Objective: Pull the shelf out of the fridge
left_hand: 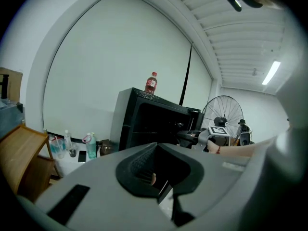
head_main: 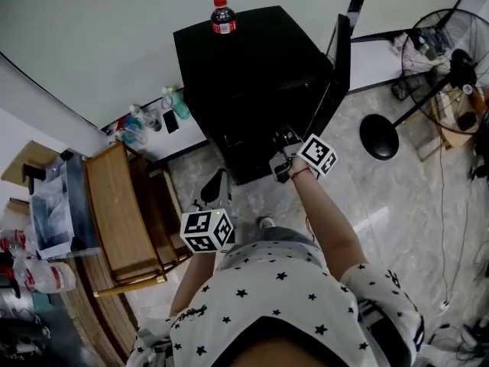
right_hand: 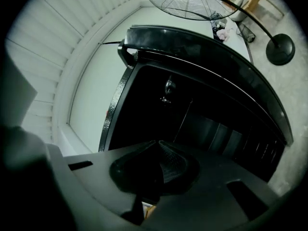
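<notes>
Item 1. Fridge (head_main: pixel 252 67): black and low, standing against the pale wall. Its door (head_main: pixel 341 60) is swung open on the right as the head view shows it. I can read no brand mark on it.

Item 2. Shelf (left_hand: pixel 144 132): inside the fridge, showing only as a thin level line across the dark compartment in the left gripper view. The right gripper view is too dark to show it.

Item 3. My right gripper (head_main: pixel 284 161): arm stretched out, tip at the fridge's open front. Its fingers are pressed together and pinch nothing. Its cube carries black-and-white square markers.

Item 4. My left gripper (head_main: pixel 216 183): drawn back near my body, well apart from the fridge and pointing towards it. Its fingers are also pressed together and empty.

Item 5. Cola bottle (head_main: pixel 223 16): upright on the fridge top, with a red cap and a red label whose print is too small to read.

Item 6. Floor fan (head_main: pixel 451 44): on a round black base, to the right of the open door.

Item 7. Wooden chair (head_main: pixel 122 220): to the left of the fridge.

Item 8. Teal bottle (head_main: pixel 177 102): on the low ledge by the wall.
</notes>
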A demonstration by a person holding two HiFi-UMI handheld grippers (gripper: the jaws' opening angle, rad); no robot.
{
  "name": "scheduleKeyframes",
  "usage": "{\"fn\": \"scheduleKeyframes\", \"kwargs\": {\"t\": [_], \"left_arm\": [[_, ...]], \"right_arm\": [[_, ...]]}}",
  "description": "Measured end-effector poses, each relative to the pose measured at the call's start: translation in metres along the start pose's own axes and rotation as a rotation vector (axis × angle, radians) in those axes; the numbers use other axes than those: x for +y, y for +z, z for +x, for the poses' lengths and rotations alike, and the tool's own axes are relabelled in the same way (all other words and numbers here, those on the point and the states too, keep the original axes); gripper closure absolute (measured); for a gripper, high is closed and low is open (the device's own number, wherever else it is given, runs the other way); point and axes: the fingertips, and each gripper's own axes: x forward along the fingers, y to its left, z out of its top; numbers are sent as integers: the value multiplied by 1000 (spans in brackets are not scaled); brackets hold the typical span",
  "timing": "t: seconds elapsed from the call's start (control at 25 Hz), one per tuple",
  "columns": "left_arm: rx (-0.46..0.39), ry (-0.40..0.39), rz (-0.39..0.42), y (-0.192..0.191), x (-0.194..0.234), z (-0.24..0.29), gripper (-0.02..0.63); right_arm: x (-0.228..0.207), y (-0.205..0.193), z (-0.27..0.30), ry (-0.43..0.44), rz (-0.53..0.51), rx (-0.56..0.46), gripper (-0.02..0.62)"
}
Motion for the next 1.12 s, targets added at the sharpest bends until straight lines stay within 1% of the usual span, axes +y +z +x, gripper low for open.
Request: {"fn": "scheduleKeyframes", "kwargs": {"t": [0.12,0.4,0.52,0.68,1.12], "left_arm": [[-6,32,-13,-1,5,3,594],[-17,112,-44,-5,20,3,594],[-19,145,-52,-6,29,1,594],[-21,179,-56,-7,37,-2,594],[-28,258,-51,-3,57,-12,594]], "right_arm": [[-12,1,17,7,48,7,598],[-34,3,53,32,121,14,511],[-40,2,69,46,149,8,500],[-48,1,86,38,176,2,492],[-56,-7,127,48,229,-4,495]]}}
